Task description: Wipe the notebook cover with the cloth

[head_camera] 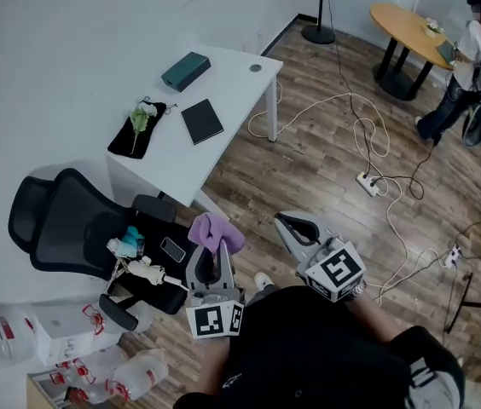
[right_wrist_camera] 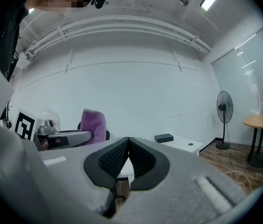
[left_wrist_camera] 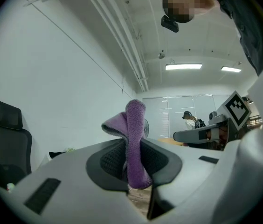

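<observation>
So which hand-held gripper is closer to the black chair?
Left. The left hand-held gripper, holding the purple cloth, is just beside the black chair; the right hand-held gripper is farther away, beyond the left one.

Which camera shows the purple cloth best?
The left gripper view: the purple cloth sits centred, pinched between the jaws of the left hand-held gripper. The head view shows it from above; the right gripper view only its top.

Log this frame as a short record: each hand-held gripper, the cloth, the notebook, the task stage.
left hand-held gripper: shut on the purple cloth
right hand-held gripper: shut, nothing between the jaws
notebook: closed, lying flat on the white table, nothing touching it
gripper position: both short of the table, beside the office chair
task stage: cloth in hand, wiping not yet begun
</observation>
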Motion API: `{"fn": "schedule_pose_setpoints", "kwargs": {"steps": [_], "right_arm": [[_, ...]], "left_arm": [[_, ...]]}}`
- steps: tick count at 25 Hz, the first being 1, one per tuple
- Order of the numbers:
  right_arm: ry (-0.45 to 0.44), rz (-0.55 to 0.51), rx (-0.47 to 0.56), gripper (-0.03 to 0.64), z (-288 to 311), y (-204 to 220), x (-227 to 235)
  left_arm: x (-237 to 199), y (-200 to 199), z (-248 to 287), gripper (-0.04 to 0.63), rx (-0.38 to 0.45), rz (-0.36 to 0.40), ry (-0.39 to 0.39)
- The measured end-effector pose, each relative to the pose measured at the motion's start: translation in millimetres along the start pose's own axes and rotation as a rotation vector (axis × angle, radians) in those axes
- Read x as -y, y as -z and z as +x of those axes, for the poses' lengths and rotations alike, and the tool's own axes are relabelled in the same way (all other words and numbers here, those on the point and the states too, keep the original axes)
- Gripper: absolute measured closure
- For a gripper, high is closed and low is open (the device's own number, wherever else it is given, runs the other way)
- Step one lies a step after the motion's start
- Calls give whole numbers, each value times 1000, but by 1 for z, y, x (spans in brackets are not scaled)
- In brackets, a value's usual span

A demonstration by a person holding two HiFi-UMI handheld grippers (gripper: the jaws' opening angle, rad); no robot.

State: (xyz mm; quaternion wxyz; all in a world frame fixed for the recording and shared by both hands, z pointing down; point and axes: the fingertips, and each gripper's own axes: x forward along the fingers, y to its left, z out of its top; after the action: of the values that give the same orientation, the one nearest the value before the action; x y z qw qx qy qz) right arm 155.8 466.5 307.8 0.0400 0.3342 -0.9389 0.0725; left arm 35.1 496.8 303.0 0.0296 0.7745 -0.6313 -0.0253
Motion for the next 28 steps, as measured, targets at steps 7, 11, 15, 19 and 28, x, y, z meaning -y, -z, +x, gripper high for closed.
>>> {"fn": "schedule_pose_setpoints", "kwargs": {"steps": [7,11,15,19,28], "right_arm": [[6,-15,6,614,73,-8,-2],[-14,-10,17,614,98,-10,-9],[-19,-17,12,614,113,-7,-13],[-12,-12,-3,614,122,-5,-6],[-85,-8,-13,614,157,-8,26]], "left_arm": [[-56,-3,38,520,12,-3,37],[-77,1,49,520,6,-14,41],[-88,8,52,520,-2,-26,45],[-95,12,56,520,-8,-26,33],[-118,20,84,520,-25,-26,-82]]}}
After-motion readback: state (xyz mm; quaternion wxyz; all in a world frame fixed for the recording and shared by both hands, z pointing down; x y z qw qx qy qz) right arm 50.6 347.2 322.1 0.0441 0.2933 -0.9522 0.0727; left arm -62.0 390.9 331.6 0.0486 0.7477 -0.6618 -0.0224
